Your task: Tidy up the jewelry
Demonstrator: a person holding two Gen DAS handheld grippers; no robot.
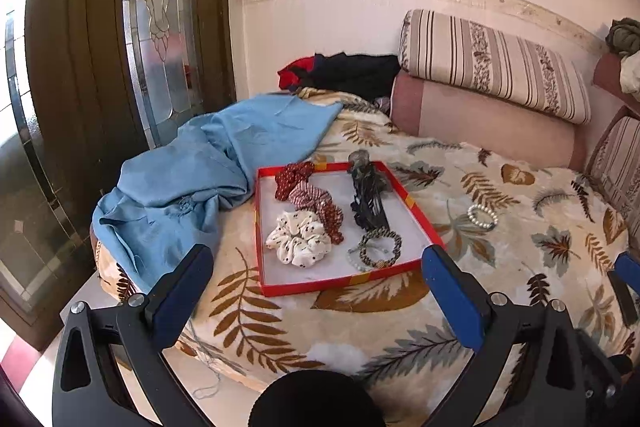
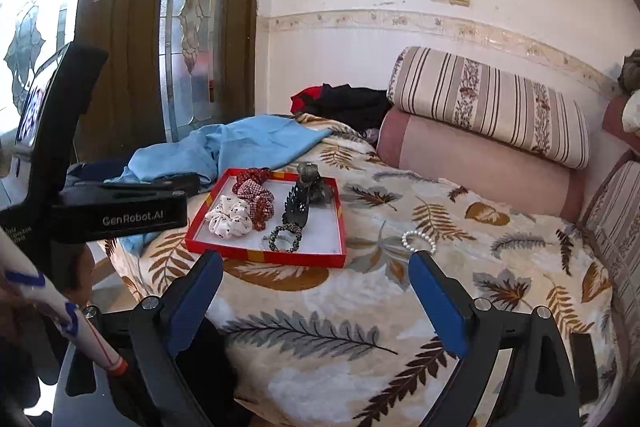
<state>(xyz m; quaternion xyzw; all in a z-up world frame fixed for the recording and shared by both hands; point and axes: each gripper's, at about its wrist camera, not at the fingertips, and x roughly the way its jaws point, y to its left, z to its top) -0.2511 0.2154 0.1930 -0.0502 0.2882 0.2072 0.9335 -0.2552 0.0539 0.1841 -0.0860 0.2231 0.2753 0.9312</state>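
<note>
A red shallow box (image 1: 338, 283) (image 2: 264, 257) lies on the leaf-patterned blanket. It holds a white dotted scrunchie (image 1: 299, 237) (image 2: 229, 219), red patterned scrunchies (image 1: 316, 197) (image 2: 256, 193), a black hair claw (image 1: 370, 193) (image 2: 297, 207) and a dark beaded bracelet (image 1: 380, 247) (image 2: 285, 237). A white pearl bracelet (image 1: 482, 215) (image 2: 418, 241) lies on the blanket right of the box. My left gripper (image 1: 318, 259) is open and empty, in front of the box. My right gripper (image 2: 316, 263) is open and empty, with the pearl bracelet just beyond its right finger.
A blue cloth (image 1: 208, 171) (image 2: 224, 147) lies crumpled left of the box. Striped and pink cushions (image 1: 492, 83) (image 2: 488, 123) line the back wall. Dark and red clothes (image 1: 344, 71) are piled at the back. A wooden glass door (image 1: 112, 39) stands on the left.
</note>
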